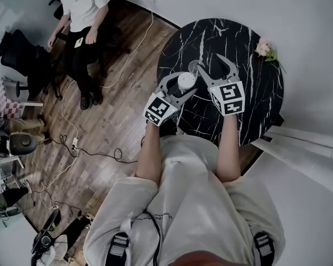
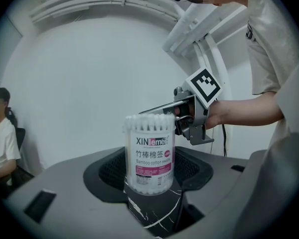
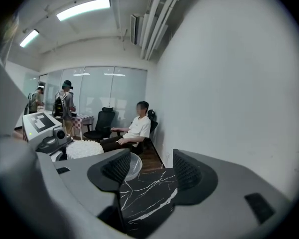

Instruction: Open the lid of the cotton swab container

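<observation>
The cotton swab container [image 2: 149,153] is a clear tub with a pink and white label, standing on the black marble table [image 1: 250,87]. Its top is open and the white swab tips [image 3: 84,149] show. My left gripper [image 1: 184,83] is shut on the tub's lower body, one pad on each side. The clear round lid [image 3: 132,166] lies flat on the table just behind the tub, also in the head view [image 1: 195,66]. My right gripper [image 1: 209,63] hovers over the table beside the lid, open with only marble between its jaws [image 3: 149,176].
A small pink flower [image 1: 265,49] lies near the table's far right edge. A person [image 1: 80,15] sits on a chair by the wall at the left. Cables [image 1: 72,143] run over the wooden floor. White slanted boards [image 1: 299,143] stand at the right.
</observation>
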### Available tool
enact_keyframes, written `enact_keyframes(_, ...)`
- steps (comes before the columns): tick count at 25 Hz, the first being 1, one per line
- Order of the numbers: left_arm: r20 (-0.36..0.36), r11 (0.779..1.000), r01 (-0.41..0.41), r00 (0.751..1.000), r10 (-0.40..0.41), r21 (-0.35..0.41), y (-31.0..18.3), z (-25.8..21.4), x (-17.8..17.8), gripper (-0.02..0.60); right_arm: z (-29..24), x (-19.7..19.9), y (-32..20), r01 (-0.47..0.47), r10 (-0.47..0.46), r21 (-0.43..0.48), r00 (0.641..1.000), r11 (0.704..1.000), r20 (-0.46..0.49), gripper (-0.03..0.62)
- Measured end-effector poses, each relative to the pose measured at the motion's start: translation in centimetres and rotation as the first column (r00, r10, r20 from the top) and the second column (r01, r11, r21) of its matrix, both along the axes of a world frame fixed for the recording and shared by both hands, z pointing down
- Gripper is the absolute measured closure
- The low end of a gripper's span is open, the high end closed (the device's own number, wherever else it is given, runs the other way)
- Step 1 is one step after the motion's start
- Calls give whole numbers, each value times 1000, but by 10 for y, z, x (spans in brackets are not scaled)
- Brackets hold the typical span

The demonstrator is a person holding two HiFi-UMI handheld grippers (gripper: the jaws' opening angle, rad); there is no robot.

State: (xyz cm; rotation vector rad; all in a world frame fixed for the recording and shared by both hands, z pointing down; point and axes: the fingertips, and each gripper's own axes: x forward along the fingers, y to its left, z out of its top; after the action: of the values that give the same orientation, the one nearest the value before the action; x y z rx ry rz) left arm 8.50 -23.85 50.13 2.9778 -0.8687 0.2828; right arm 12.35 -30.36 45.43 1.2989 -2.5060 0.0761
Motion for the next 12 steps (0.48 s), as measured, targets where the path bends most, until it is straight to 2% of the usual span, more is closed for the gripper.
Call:
enact_keyframes(7, -4, 1000, 5, 1000, -5, -4, -1, 1, -1, 316, 8, -3, -1, 3, -3, -38, 1000, 999, 7, 301)
enact_keyframes(12, -6, 1000, 14, 1000, -14, -5, -2, 3, -1, 316, 5, 2, 1, -2, 6, -39, 994, 999, 105, 301)
